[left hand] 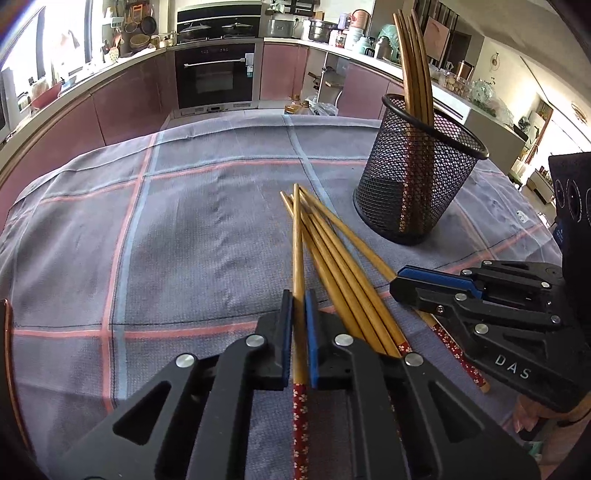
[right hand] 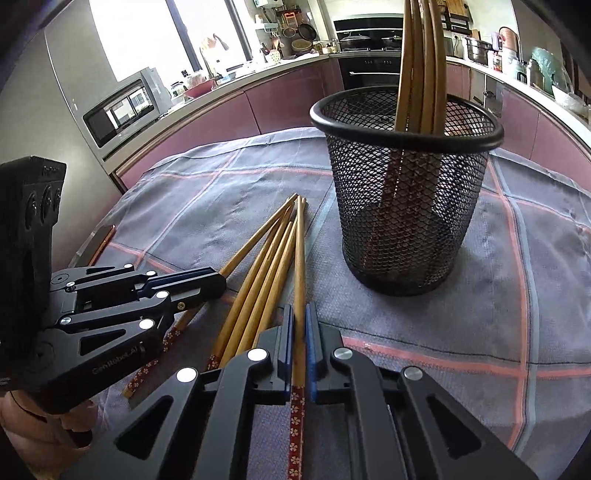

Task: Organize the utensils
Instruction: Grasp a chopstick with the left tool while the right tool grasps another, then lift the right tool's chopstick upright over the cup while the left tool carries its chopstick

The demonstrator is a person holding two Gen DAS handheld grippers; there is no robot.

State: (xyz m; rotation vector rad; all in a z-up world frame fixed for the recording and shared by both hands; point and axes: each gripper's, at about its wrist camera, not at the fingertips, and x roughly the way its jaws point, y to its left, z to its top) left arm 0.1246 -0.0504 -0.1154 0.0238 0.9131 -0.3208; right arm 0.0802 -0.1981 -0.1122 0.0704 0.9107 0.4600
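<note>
this is a home kitchen. a built-in oven (left hand: 215, 74) sits in a run of pinkish cabinets (left hand: 122, 103) under a curved counter (right hand: 280, 64) crowded with pots (left hand: 320, 29), jars and bowls, pans (right hand: 306, 31) hang on the wall by a bright window (right hand: 147, 33), and a microwave (right hand: 122, 107) is set into a tall unit. in front stands a desk covered by a grey checked cloth (left hand: 166, 221), with wooden chopsticks (left hand: 332, 254) lying loose on it and more standing in a black mesh cup (left hand: 413, 177).

Chopsticks (left hand: 332, 258) lie on the tablecloth (left hand: 184, 221) beside the mesh holder (left hand: 417, 177).
</note>
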